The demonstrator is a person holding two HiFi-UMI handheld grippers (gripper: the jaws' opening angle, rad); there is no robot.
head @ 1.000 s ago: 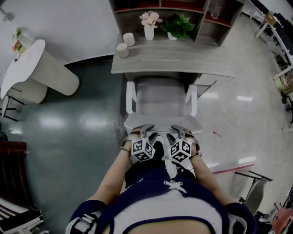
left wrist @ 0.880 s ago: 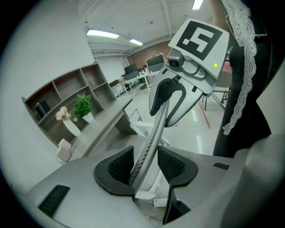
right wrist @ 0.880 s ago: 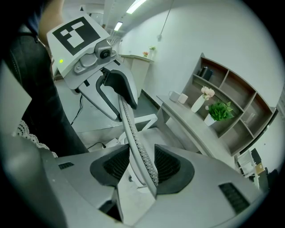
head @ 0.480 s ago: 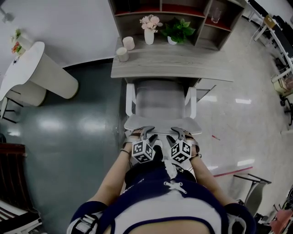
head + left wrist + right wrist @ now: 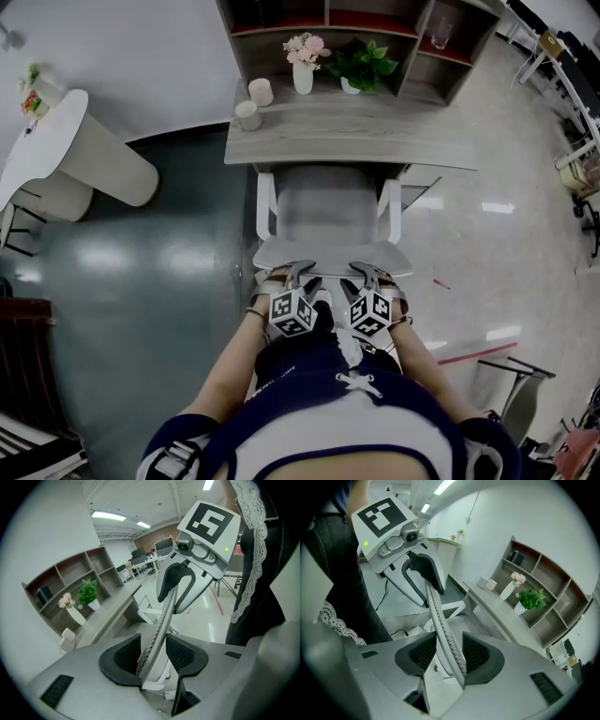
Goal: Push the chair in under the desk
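Chair (image 5: 328,202): white frame with a grey mesh back, and I see its seat half under the desk.
Desk (image 5: 375,131): flat top with a pale wood grain.
Left gripper (image 5: 298,272): ribbed black jaws clamp the chair's curved top edge.
Right gripper (image 5: 367,272): just beside it, clamping the same edge.

The chair (image 5: 328,211) is pale grey with white arms and a dotted mesh back. The counter (image 5: 375,131) shows grey wood grain. The flowers (image 5: 305,45) are pink, their vase (image 5: 302,79) white, the plant (image 5: 367,54) green. The left hand-held gripper (image 5: 300,274) and right hand-held gripper (image 5: 367,272) carry black-and-white square markers.
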